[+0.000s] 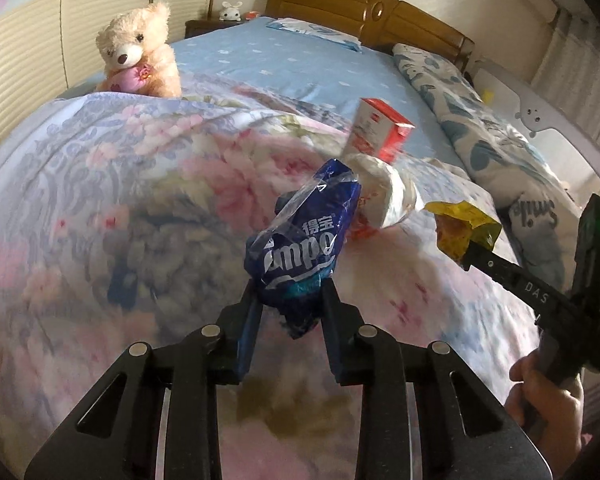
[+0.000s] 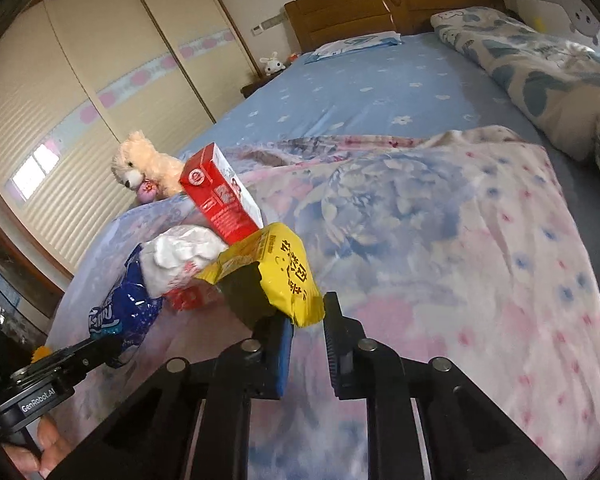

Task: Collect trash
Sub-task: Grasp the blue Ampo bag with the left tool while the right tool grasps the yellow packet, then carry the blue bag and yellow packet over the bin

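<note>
In the left wrist view my left gripper [image 1: 292,302] is shut on a crumpled blue tissue wrapper [image 1: 304,236], lifted a little off the floral quilt [image 1: 140,184]. The same gripper [image 2: 100,350] and blue wrapper [image 2: 128,312] show at the lower left of the right wrist view. My right gripper [image 2: 306,318] is shut on a yellow snack wrapper [image 2: 276,272]; it also appears at the right of the left wrist view [image 1: 470,254] with the yellow wrapper [image 1: 464,228] at its tip. Between the two lie a white crumpled plastic bag [image 1: 384,196] [image 2: 184,256] and a red and white carton [image 1: 380,132] [image 2: 220,196].
A teddy bear [image 1: 140,52] sits on the quilt's far left edge. Beyond is a blue sheet [image 1: 292,68], a pillow [image 1: 312,32] and a wooden headboard [image 1: 364,12]. A rolled patterned duvet [image 1: 480,132] lies along the right. A wardrobe [image 2: 80,100] stands to the left.
</note>
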